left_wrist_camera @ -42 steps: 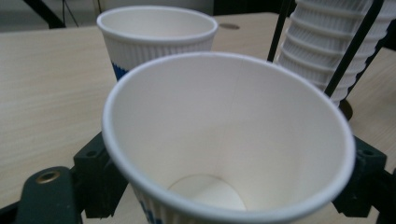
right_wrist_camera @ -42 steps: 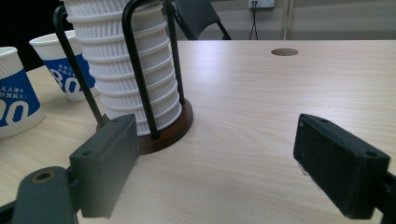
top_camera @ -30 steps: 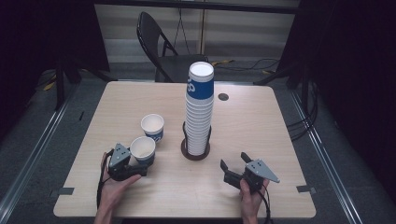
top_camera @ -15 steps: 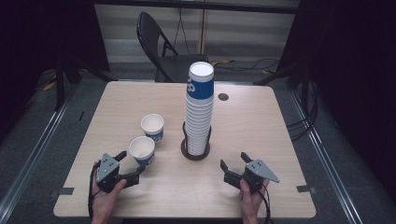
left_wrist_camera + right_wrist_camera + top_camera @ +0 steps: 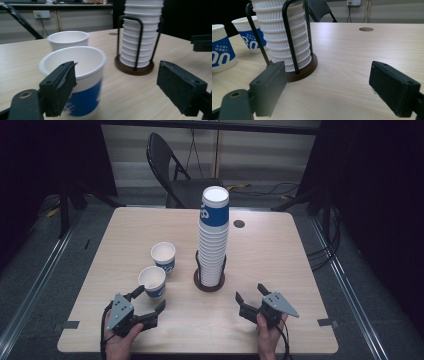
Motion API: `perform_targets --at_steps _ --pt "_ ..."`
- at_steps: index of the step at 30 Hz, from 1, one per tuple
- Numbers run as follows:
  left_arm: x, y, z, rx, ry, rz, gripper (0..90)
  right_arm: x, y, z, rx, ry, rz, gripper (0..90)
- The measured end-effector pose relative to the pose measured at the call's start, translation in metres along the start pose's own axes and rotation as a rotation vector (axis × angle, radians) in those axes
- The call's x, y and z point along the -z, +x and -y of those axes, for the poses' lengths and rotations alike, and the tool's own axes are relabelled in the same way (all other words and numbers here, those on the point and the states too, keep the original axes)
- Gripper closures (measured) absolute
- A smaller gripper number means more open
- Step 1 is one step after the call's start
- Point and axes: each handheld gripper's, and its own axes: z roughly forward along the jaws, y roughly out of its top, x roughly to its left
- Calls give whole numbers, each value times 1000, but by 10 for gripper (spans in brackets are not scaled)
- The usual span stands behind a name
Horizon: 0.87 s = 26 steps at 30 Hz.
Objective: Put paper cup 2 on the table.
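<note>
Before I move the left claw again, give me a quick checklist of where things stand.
1. Left claw open: ok, jaws spread wide.
2. Left claw clear of near cup: cannot tell; one jaw sits right at its side.
3. Near cup upright on the table: ok.
4. Far cup upright, apart from near cup: ok.
5. Cup stack seated in its wire holder: ok.
6. Right claw open and holding nothing: ok.

the cup stack (image 5: pixel 142 32) runs off the top edge in both gripper views. the near cup (image 5: pixel 77 82) has its blue print blurred, its base cut off below.
</note>
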Motion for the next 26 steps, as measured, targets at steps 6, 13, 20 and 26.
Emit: perform_targets --at_steps 6,13,20,26 --pt "-23 -26 0 -41 -5 88 156 3 2 1 5 -8 -2 136" --pt "-52 -42 3 -42 -21 133 156 5 6 2 12 -7 -11 135" --pt "-67 -46 13 -18 -1 134 156 5 8 2 14 -1 -9 136" --pt "-66 -44 13 -31 -18 137 155 1 7 0 5 51 23 137"
